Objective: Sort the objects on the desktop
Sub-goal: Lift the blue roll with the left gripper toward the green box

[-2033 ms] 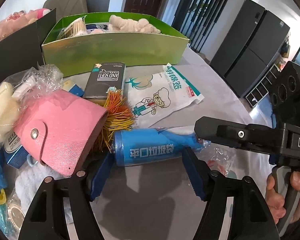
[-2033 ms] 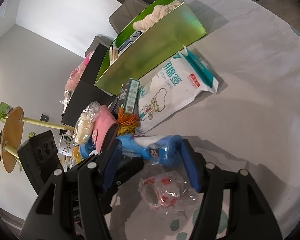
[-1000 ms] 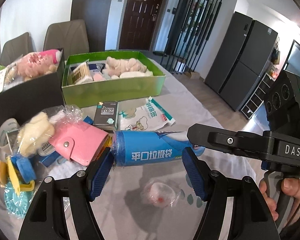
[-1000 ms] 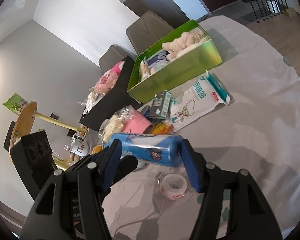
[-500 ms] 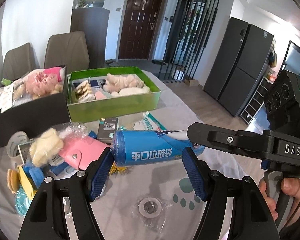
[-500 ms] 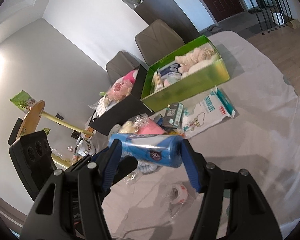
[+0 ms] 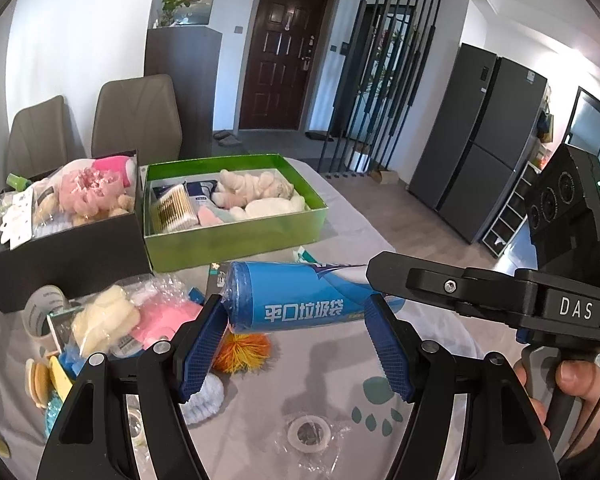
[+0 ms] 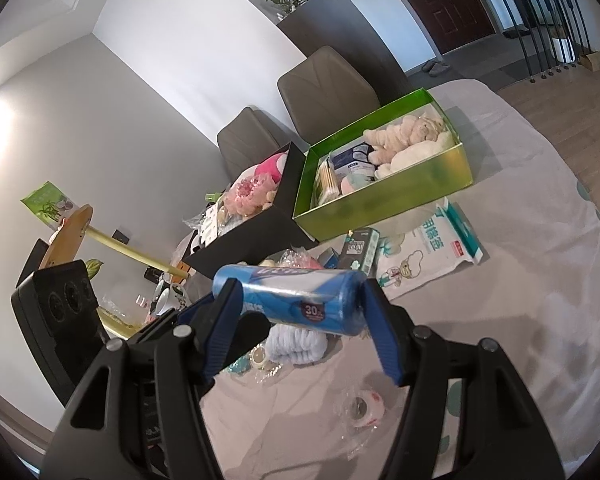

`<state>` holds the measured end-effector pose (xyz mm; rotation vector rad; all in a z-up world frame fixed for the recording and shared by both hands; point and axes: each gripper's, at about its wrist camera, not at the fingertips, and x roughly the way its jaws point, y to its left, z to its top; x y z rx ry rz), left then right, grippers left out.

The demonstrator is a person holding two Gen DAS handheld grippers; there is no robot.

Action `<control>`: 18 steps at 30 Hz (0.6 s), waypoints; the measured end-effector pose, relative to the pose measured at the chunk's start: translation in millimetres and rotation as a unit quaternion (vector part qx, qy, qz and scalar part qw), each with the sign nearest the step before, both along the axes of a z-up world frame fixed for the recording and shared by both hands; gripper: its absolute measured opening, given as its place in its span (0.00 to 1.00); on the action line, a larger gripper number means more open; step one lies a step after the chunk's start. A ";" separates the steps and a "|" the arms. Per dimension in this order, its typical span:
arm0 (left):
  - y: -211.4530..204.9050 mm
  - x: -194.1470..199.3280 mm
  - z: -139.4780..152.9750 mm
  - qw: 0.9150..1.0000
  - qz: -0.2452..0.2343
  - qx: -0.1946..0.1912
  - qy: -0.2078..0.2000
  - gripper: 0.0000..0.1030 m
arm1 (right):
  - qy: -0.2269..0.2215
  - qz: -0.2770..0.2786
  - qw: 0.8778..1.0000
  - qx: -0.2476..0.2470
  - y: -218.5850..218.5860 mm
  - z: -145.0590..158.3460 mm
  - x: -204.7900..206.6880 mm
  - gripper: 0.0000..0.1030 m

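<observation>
Both the left gripper and right gripper clamp the blue bag roll endwise, level above the table

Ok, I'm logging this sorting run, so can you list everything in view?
bag roll: one, blue, held above the table
green box: one, green, far side, holding soft toys and swabs
black box: one, black, left of the green box, full of plush
swab pack: one, white and teal, flat before the green box
tape roll: one, clear-wrapped, near edge
pink wallet: one, pink, left pile
tassel: one, orange, under the bag roll
chairs: two, grey-brown, behind the table
table: one, grey cloth
left claw: shut on bag roll
right claw: shut on bag roll
</observation>
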<state>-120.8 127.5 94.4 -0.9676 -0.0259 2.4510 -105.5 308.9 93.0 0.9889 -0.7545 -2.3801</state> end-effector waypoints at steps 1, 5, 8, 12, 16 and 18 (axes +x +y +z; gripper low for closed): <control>0.2 -1.9 0.7 1.000 0.000 0.000 0.001 0.69 | 0.001 0.000 1.000 0.001 -0.8 1.0 -1.2 0.60; 2.9 -8.8 3.3 1.000 -0.001 -0.001 0.003 0.69 | 0.003 -0.002 1.000 0.005 -0.7 4.9 -8.2 0.61; 6.3 -14.7 5.6 1.000 -0.002 -0.005 0.005 0.69 | 0.005 -0.004 1.000 0.010 -0.8 8.0 -15.5 0.61; 8.6 -24.8 8.8 1.000 -0.002 -0.004 0.007 0.69 | 0.008 -0.006 1.000 0.015 0.1 12.7 -25.4 0.62; 10.2 -36.5 11.4 1.000 -0.002 -0.003 0.009 0.69 | 0.010 -0.006 1.000 0.016 1.4 15.7 -37.0 0.62; 10.8 -43.4 13.4 1.000 -0.003 -0.004 0.009 0.69 | 0.011 -0.007 1.000 0.017 1.7 16.2 -40.5 0.62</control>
